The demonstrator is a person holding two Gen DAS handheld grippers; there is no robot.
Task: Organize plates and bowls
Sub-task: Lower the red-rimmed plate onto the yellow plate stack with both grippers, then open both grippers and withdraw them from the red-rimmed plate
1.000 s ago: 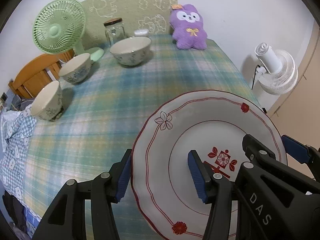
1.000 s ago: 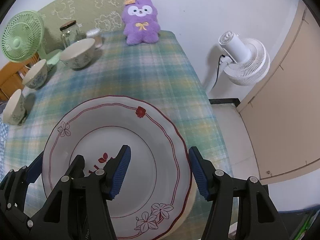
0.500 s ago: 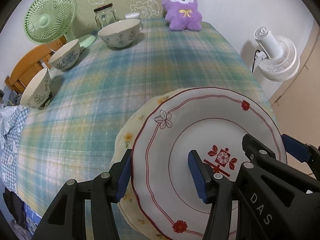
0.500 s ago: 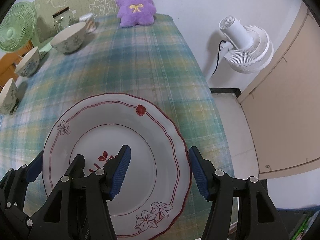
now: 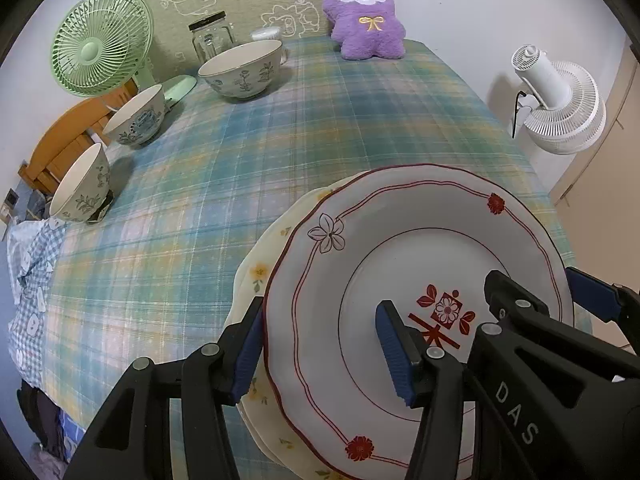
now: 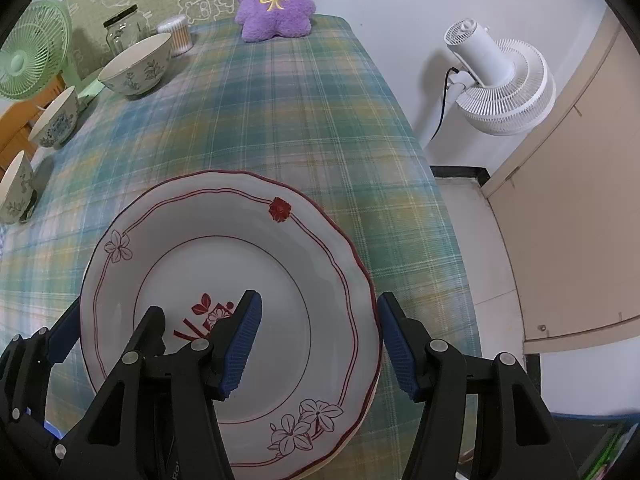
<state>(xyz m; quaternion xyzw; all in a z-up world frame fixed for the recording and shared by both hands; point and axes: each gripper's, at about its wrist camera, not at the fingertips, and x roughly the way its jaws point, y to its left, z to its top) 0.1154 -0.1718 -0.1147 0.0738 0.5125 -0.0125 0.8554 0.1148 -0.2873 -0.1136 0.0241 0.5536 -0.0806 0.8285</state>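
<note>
Clearly the left gripper (image 5: 320,346) straddles the left rim of the red-patterned plate (image 5: 400,264), jaws half open and clamped across it; the plate sits just over a yellow-flowered plate (image 5: 256,276) on the plaid tablecloth (image 5: 240,152); the right gripper (image 6: 318,344) grips the right rim likewise; lower level, centre it, then release both together.

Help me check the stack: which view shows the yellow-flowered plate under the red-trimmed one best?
The left wrist view: the yellow-flowered plate sticks out left of the red-trimmed plate. In the right wrist view, it is almost wholly hidden.
</note>
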